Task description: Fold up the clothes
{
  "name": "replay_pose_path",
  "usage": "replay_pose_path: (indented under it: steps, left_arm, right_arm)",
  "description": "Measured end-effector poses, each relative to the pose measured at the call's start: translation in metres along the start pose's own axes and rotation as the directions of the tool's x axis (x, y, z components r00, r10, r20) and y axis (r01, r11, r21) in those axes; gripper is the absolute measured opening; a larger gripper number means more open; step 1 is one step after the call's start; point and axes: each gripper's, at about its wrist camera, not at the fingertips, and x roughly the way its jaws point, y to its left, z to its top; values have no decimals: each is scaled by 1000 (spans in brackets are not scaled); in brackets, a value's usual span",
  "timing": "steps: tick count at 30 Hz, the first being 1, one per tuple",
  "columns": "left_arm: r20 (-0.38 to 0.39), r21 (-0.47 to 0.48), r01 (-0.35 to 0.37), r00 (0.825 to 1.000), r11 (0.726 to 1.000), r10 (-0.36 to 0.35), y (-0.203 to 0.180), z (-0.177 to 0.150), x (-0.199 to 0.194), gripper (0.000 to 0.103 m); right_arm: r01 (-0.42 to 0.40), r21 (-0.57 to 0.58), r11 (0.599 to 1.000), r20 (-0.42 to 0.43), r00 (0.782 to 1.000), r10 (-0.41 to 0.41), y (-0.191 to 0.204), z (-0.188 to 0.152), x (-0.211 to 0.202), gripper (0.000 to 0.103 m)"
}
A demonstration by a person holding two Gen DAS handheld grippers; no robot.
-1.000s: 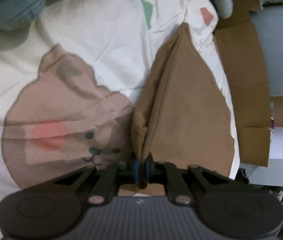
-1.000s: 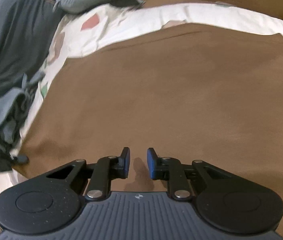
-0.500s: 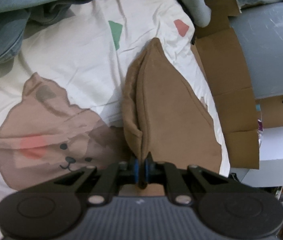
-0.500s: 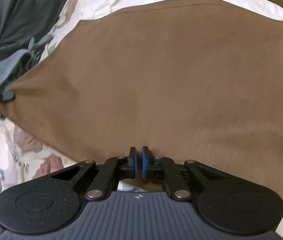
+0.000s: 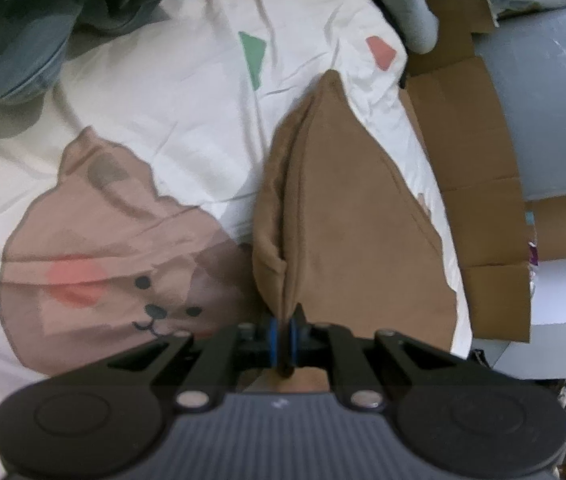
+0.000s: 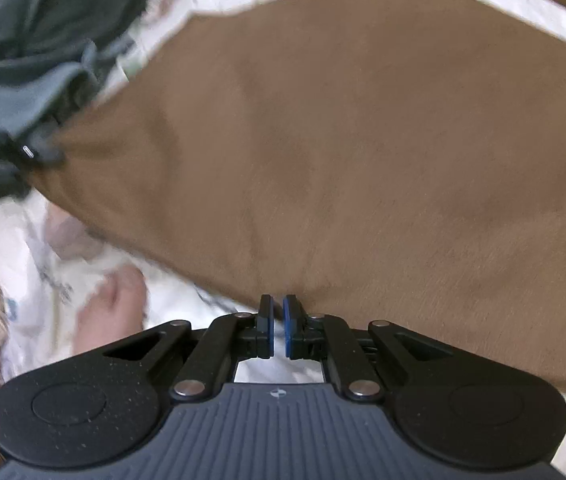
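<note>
A brown garment (image 5: 355,220) lies on the white cartoon-print bed sheet (image 5: 163,100), doubled into a long fold that runs away from me. My left gripper (image 5: 284,332) is shut on the near end of that fold. In the right wrist view the same brown garment (image 6: 343,140) spreads wide and flat. My right gripper (image 6: 279,320) is shut on its near edge, which hangs raised above the sheet (image 6: 83,272). The left gripper (image 6: 29,151) shows at the far left of that view, pinching the garment's corner.
A heap of blue-grey clothes (image 5: 15,40) lies at the back left of the bed. Flattened cardboard (image 5: 479,168) and a grey surface (image 5: 555,112) run along the bed's right side. A dark grey garment (image 6: 43,32) sits past the brown one's left corner.
My right gripper's jaws closed on the near edge of the brown garment and drew it up off the sheet. The left gripper kept its hold and shifted little.
</note>
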Motion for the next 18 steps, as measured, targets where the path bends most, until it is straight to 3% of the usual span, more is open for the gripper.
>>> replay_pose_path:
  steps: [6,18]
  left_arm:
    - [-5,-14,-5,1000,1000,5,10,0,3,7]
    - [-16,-18,-22,1000,1000,22,29,-2,15,7]
  right_arm:
    - [62,-17,998,27,998,-62,-6,17,7,5]
    - [125,62,990,116,984,-132,-31,59,38,9]
